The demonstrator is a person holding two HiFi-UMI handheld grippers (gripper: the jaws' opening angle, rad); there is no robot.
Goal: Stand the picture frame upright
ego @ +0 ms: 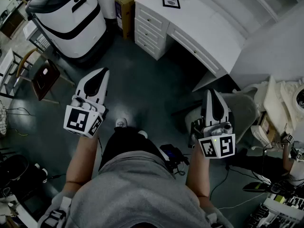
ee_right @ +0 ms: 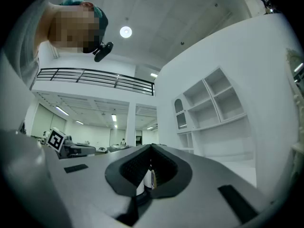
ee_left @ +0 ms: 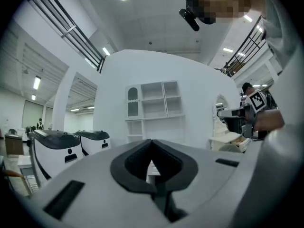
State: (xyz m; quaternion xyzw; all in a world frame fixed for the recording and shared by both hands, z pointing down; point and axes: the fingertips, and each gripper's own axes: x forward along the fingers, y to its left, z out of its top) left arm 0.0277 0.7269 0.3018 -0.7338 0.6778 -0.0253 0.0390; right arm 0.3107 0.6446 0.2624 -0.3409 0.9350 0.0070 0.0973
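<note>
Holding left tongs (ego: 100, 75) and right tongs (ego: 211, 96) pressed together, empty, I saw the picture frame (ego: 171, 1) flat on the surface (ego: 213, 27) well ahead, seemingly nearer my right.

Print on the picture frame (ego: 171, 1) is too small to read.

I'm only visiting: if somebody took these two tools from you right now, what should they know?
Left gripper: jaws shut, nothing in them.
Right gripper: jaws shut, empty too.
Picture frame: seems to lie flat on the white desk, ahead of both grippers, untouched.
Done: nothing yet.
Left: step closer, grip the frame, stand it upright.
</note>
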